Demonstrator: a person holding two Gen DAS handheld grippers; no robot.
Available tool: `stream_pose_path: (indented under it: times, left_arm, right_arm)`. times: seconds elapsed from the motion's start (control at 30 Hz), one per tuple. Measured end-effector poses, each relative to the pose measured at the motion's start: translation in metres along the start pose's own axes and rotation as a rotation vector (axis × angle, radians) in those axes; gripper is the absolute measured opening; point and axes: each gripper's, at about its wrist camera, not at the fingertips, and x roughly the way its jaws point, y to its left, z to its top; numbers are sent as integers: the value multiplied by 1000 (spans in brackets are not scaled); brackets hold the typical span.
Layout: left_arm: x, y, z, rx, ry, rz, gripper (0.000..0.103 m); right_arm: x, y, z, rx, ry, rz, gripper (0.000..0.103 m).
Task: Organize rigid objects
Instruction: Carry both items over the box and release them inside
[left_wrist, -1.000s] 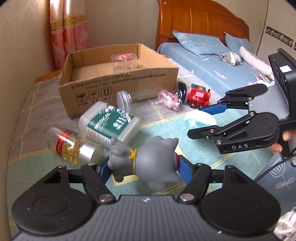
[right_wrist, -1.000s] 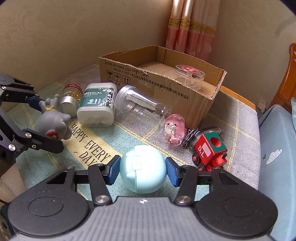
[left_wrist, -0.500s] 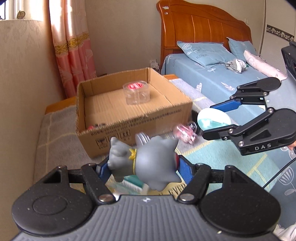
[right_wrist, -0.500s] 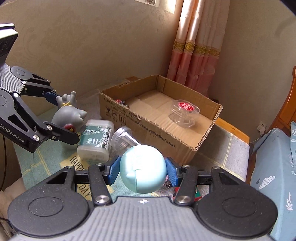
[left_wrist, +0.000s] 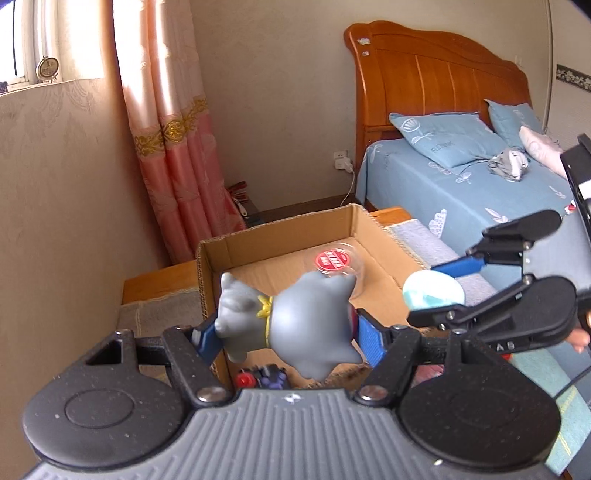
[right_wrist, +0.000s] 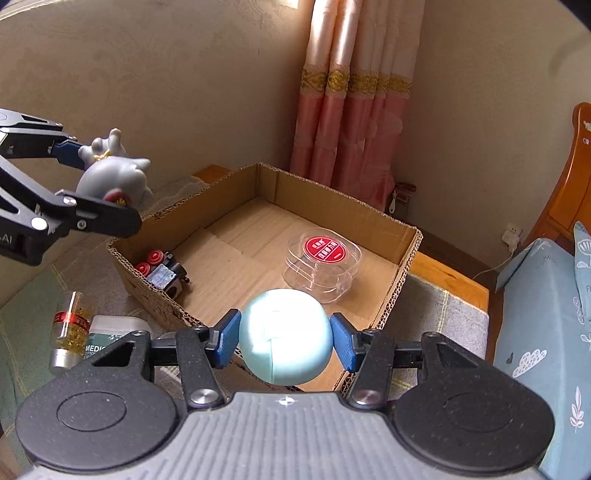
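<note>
Landmark: cardboard box (right_wrist: 408, 242), open-topped, standing on a grey woven mat (right_wrist: 439, 314) in the corner by the pink curtain (right_wrist: 351, 122).

1. Left gripper (left_wrist: 288, 332). Blue pads (left_wrist: 369, 338) clamped on a grey animal figurine (left_wrist: 295, 325) with a yellow collar. Held in the air above the box's near left edge, as the right wrist view shows (right_wrist: 92, 184); the figurine (right_wrist: 114, 173) lies sideways between the pads.

2. Right gripper (right_wrist: 284, 339). Blue pads (right_wrist: 227, 338) pressed on either side of a pale blue round case (right_wrist: 284, 336), with a seam across its face. Held above the box's near wall; from the left wrist view the case (left_wrist: 432, 290) sits over the box's right side, gripper (left_wrist: 443, 291) gripping it there.

3. Inside the box, far right part: clear plastic container (right_wrist: 323, 264) with a round red label, resting flat on the box floor.

4. Inside the box, near left corner: small toy train (right_wrist: 162, 271), grey body, red round parts, against the wall.

5. Outside the box, left of its near corner: clear vial (right_wrist: 70, 332) of gold-coloured contents with a red band and a silver cap; just beside it a white tub (right_wrist: 110, 339) with a dark green label, partly hidden behind the right gripper's body.

6. Beyond the box, to its right: bed (left_wrist: 461, 184) with blue bedding and wooden headboard (left_wrist: 424, 81).
</note>
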Motion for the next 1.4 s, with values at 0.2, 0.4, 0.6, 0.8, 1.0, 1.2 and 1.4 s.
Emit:
stream_pose_path:
  times: [0.2,0.4,0.6,0.8,1.0,1.2,1.4]
  left_arm:
    - [30,10,8,-17,58,13,71]
    - [49,12,7,-26,95,24,71]
    - [65,12,17,-18,117,38,71]
    - [85,12,37,-27,128,41,72]
    - [104,21,54,-86,89,81,84]
    - [94,26,46,-119,99,104,93]
    - [67,24,31,-86,93,101,95]
  right_arm:
    - [20,-6,0,27,33,3,58]
    - [11,-8,-5,31,-2,6,87]
    - [-13,-13,-13,68,-43,-6,101]
    - [-40,-14,-27,94,-70,-25,103]
    - [-61,-14,-38,96,-70,-55,103]
    - [-71,-15,-47,87,-71,-79,103]
    - [-69,-23,-55,120,-51,-89,103]
